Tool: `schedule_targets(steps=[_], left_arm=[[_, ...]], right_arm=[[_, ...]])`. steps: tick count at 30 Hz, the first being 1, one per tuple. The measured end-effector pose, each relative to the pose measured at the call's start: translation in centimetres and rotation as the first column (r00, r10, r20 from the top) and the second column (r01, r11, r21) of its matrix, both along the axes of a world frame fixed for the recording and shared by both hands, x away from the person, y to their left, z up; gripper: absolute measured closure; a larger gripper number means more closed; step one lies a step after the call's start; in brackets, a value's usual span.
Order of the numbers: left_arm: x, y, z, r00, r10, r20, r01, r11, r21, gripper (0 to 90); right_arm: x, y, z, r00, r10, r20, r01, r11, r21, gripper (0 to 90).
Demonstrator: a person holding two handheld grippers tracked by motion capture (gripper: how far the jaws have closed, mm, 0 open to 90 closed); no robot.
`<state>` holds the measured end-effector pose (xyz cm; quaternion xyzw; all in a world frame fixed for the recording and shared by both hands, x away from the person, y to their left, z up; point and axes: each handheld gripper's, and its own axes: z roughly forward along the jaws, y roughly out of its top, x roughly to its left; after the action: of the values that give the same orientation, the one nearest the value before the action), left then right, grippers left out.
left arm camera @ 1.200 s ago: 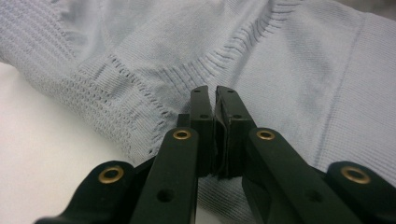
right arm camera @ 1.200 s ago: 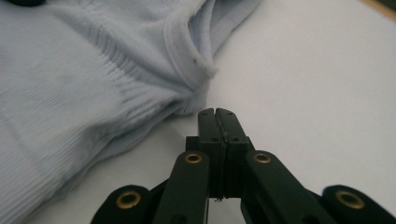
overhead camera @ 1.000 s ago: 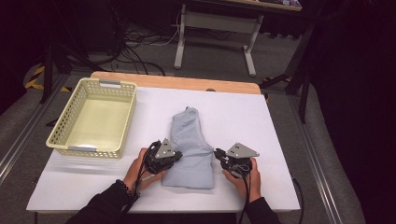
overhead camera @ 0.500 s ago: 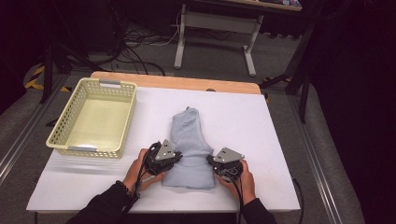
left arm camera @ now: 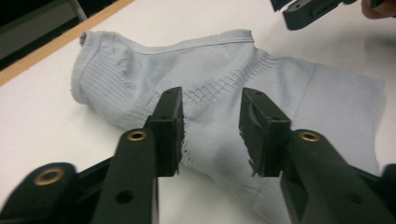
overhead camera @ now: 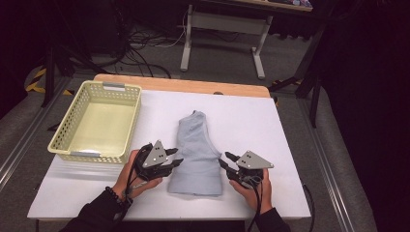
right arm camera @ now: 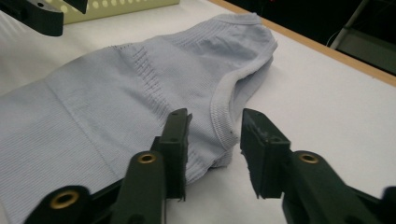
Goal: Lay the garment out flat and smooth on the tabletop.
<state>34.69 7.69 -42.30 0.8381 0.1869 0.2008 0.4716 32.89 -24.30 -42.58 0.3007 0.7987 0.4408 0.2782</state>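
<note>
Lying flat in the middle of the white table [overhead camera: 290, 145] is a folded pale blue shirt [overhead camera: 196, 157], with its narrow end pointing away from the person. The left gripper [overhead camera: 175, 158] sits just beside the shirt's left edge, and the right gripper [overhead camera: 225, 159] sits just beside its right edge. Both have just been opening their jaws, and now the jaws stand apart with nothing pinched between them; the cloth lies loose under the gaps. A yellow basket [overhead camera: 126, 121] with holes stands at the left, a little away from the shirt. The person's hands are partly covered by the grippers, and the dark sleeves are cut off at the bottom. Behind the table it is too dark to make out much.
</note>
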Motion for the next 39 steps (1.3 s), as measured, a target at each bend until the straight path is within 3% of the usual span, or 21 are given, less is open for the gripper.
schedule_targets(steps=[7,11,16,20,26,34,39], left_arm=[[-1.0,1.1,-0.1,0.9991,0.016,0.039,-0.017,0.9998,0.014,44.9],[-1.8,2.0,-0.1,0.9976,0.024,0.064,-0.024,0.9997,0.004,31.7],[-3.0,3.2,-0.3,0.9959,0.019,0.088,-0.019,0.9998,-0.006,21.9],[-3.4,4.2,-0.8,0.9967,0.035,0.073,-0.035,0.9993,-0.014,19.4],[-3.7,5.8,-1.6,0.9969,0.067,0.040,-0.067,0.9977,-0.014,18.2],[-4.8,8.1,-2.6,0.9938,0.111,-0.005,-0.111,0.9936,-0.020,14.2],[-5.7,8.9,-2.9,0.9909,0.135,0.005,-0.135,0.9909,-0.003,11.0]], right_arm=[[-1.0,-1.4,0.7,0.9973,-0.018,0.071,0.015,0.999,0.036,41.6],[-1.2,-2.1,0.7,0.9966,-0.038,0.073,0.035,0.998,0.043,34.9],[-2.1,-3.1,0.6,0.9953,-0.056,0.079,0.053,0.997,0.048,29.6],[-2.5,-3.8,0.4,0.9937,-0.074,0.084,0.071,0.997,0.041,27.3],[-2.9,-4.5,0.3,0.9936,-0.081,0.078,0.076,0.994,0.073,26.5],[-3.5,-4.9,-0.6,0.9963,-0.078,0.037,0.075,0.995,0.066,26.0],[-3.6,-5.2,-1.1,0.9932,-0.115,0.019,0.114,0.993,0.042,22.0]])
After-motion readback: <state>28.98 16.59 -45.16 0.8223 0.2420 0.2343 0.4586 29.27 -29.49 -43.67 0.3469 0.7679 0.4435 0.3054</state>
